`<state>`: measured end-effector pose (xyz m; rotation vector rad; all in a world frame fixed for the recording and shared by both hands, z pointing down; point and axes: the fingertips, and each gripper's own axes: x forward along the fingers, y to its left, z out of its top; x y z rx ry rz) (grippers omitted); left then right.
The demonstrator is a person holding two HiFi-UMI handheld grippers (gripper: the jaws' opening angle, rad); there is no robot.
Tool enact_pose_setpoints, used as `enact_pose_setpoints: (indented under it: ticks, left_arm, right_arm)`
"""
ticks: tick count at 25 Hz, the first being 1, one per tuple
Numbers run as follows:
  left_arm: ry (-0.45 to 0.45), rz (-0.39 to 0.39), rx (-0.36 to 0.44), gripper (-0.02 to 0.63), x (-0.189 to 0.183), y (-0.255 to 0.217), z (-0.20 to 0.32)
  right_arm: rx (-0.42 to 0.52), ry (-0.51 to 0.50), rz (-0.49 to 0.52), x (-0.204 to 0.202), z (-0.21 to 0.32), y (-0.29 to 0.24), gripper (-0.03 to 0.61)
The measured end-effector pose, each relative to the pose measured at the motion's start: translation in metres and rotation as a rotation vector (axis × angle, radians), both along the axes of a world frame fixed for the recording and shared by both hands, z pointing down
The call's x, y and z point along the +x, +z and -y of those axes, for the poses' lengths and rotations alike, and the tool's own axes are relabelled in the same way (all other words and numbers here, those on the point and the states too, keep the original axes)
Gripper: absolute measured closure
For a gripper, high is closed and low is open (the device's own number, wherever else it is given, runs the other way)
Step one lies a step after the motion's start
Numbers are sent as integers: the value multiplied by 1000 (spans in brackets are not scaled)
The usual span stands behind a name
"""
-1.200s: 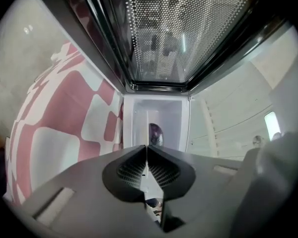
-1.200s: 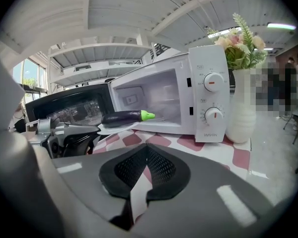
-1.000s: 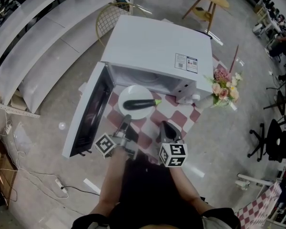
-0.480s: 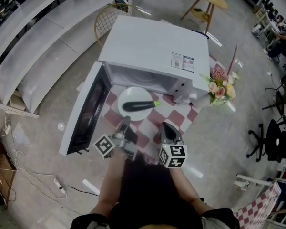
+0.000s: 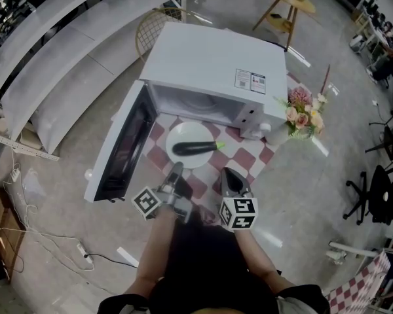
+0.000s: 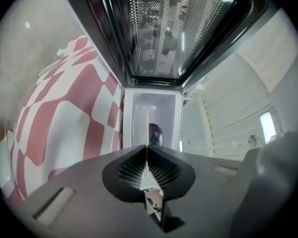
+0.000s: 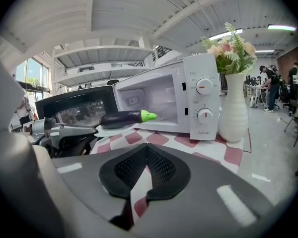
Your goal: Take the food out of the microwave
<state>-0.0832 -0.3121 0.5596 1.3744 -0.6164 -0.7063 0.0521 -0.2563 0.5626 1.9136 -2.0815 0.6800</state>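
- Left claw (image 5: pixel 175 170), lower centre, lies level, clamped on the plate (image 5: pixel 183 133) rim.
- Right claw (image 5: pixel 226 173) beside it tilts downward, closed, empty.
- One eggplant (image 5: pixel 195 148) on one plate, mid-frame before the one open microwave (image 5: pixel 209 57).

Eggplant (image 5: pixel 195 148): dark purple, green stem end pointing right, lying flat on white plate (image 5: pixel 185 133). Plate just outside white microwave (image 5: pixel 213 64), near side. Door (image 5: pixel 121 152) open, left.
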Motion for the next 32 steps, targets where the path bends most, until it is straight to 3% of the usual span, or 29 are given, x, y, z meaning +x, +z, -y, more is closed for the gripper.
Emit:
enact_pose_setpoints:
  ticks: [19,32]
  left_arm:
    - [-30,-5,6,594,-4,-12,-50]
    - [-80,-7,14,594,-11,-36,-83]
  right_arm:
    - [54,-55,-4,-8,-41,-28,578]
    - [162,5,3,6,-69,-63,578]
